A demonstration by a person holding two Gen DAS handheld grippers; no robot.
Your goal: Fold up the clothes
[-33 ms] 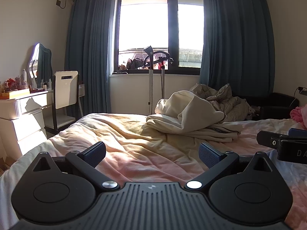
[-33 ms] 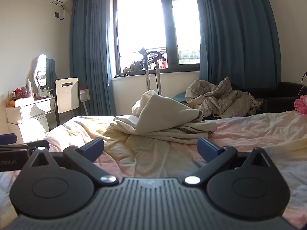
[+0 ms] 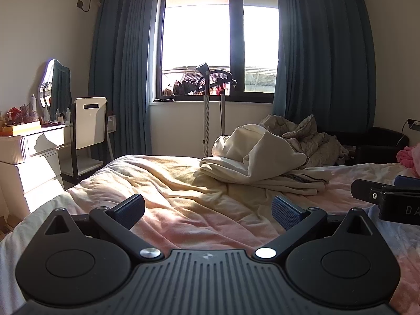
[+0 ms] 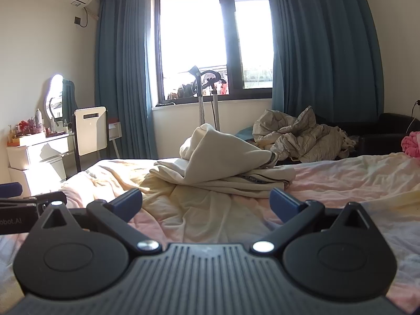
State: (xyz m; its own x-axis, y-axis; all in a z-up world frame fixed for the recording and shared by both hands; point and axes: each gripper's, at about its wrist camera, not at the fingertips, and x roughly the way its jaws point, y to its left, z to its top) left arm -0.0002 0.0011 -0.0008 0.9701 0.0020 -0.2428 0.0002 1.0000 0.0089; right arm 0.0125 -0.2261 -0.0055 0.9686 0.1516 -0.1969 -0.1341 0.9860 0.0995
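A cream garment (image 3: 262, 162) lies crumpled in a heap on the bed (image 3: 183, 204), ahead of both grippers; it also shows in the right wrist view (image 4: 223, 162). My left gripper (image 3: 208, 208) is open and empty, low over the bedspread, short of the heap. My right gripper (image 4: 207, 202) is open and empty, also short of the heap. The right gripper shows at the right edge of the left wrist view (image 3: 388, 199), and the left gripper at the left edge of the right wrist view (image 4: 23, 204).
A crumpled beige quilt (image 4: 302, 136) lies behind the garment by a dark armchair (image 4: 388, 134). A pink item (image 4: 412, 144) is at far right. A white dresser (image 3: 29, 152) with a mirror, a white chair (image 3: 90, 123) and a garment steamer (image 3: 207, 110) stand near the window.
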